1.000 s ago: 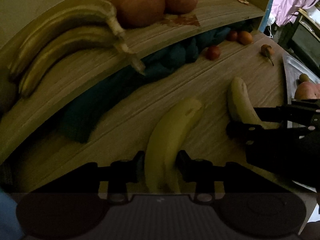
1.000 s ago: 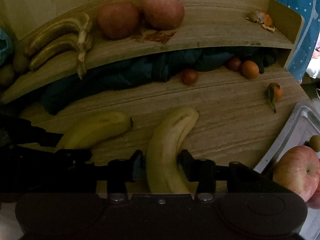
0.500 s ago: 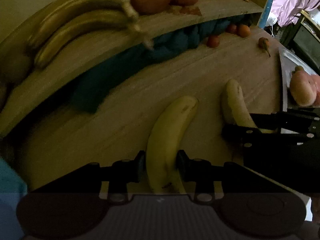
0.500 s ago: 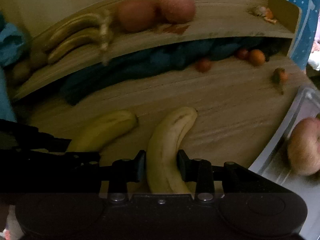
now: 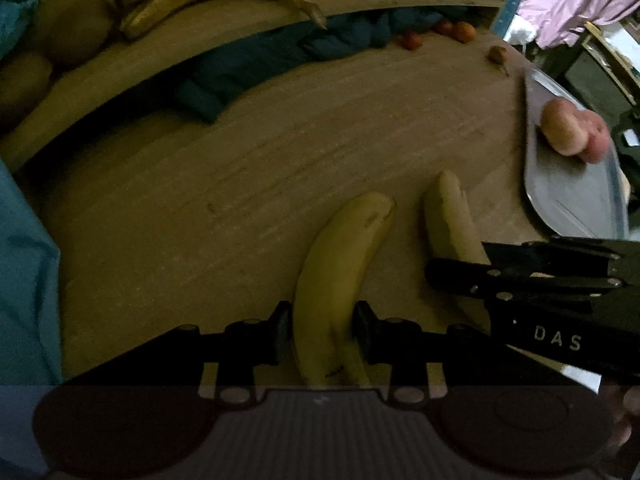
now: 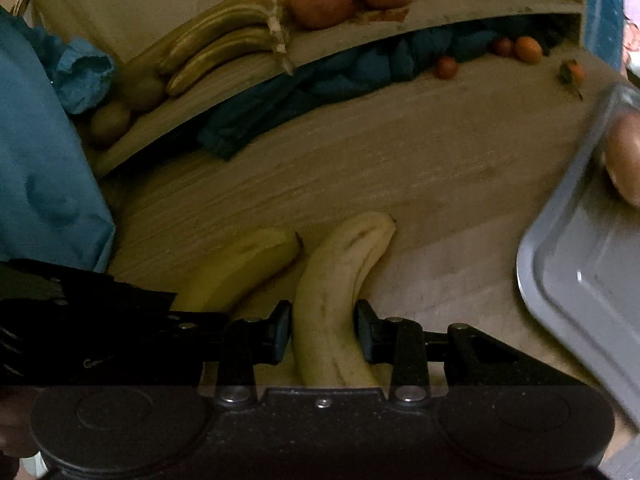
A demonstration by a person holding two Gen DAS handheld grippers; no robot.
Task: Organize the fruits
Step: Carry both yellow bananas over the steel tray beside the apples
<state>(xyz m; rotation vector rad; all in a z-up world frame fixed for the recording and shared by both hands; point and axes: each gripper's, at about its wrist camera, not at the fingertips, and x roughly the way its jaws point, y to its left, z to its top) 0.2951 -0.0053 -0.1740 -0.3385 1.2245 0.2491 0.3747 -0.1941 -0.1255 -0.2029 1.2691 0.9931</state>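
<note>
My left gripper [image 5: 323, 330] is shut on a yellow-green banana [image 5: 340, 272] that points forward over the wooden table. My right gripper [image 6: 323, 330] is shut on a paler banana [image 6: 340, 280]. The two bananas sit side by side; each view shows the other one, the pale banana [image 5: 452, 220] to the right in the left wrist view and the yellow-green banana [image 6: 240, 268] to the left in the right wrist view. The right gripper's black body [image 5: 560, 300] crosses the lower right of the left wrist view.
A metal tray [image 6: 580, 264] with apples [image 5: 572, 130] lies on the right. The raised wooden shelf [image 6: 360, 36] carries two bananas [image 6: 228, 44], two apples [image 6: 320, 0] and kiwis [image 6: 110, 122]. Dark blue cloth [image 6: 320, 80] and small orange fruits [image 6: 528, 50] lie under it. A blue sleeve [image 6: 44, 180] is left.
Both grippers have pulled back from the shelf with their bananas held; the shelf and small fruits look farther off, and the tray has come further into view on the right.
</note>
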